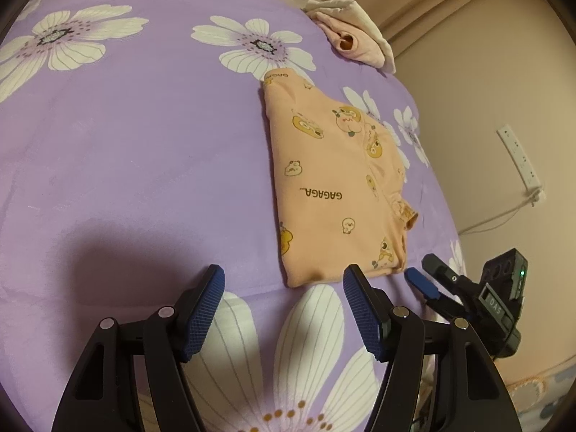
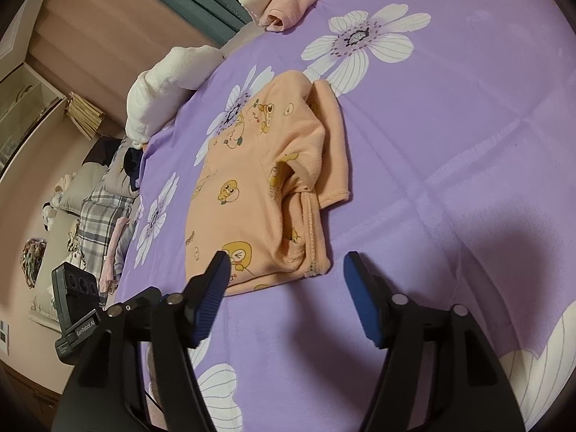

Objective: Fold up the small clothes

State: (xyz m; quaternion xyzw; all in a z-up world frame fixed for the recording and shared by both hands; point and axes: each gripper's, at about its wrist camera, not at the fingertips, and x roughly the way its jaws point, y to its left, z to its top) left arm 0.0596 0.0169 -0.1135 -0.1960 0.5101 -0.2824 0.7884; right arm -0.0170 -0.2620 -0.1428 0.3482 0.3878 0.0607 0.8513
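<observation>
Left wrist view: my left hand-held gripper point(image 1: 284, 280) tilts down, jaws wide and empty, below the folded shirt point(image 1: 334, 180) on the bed point(image 1: 144, 144); my right hand-held gripper point(image 2: 286, 264) likewise.

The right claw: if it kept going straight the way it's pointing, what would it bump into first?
Probably the near edge of the folded peach top. The open right claw points right at it, with only purple bedsheet before it.

Home bedroom: bed under purple floral sheet point(image 1: 144, 151), pillows point(image 2: 68, 194), curtains point(image 2: 108, 36).
</observation>
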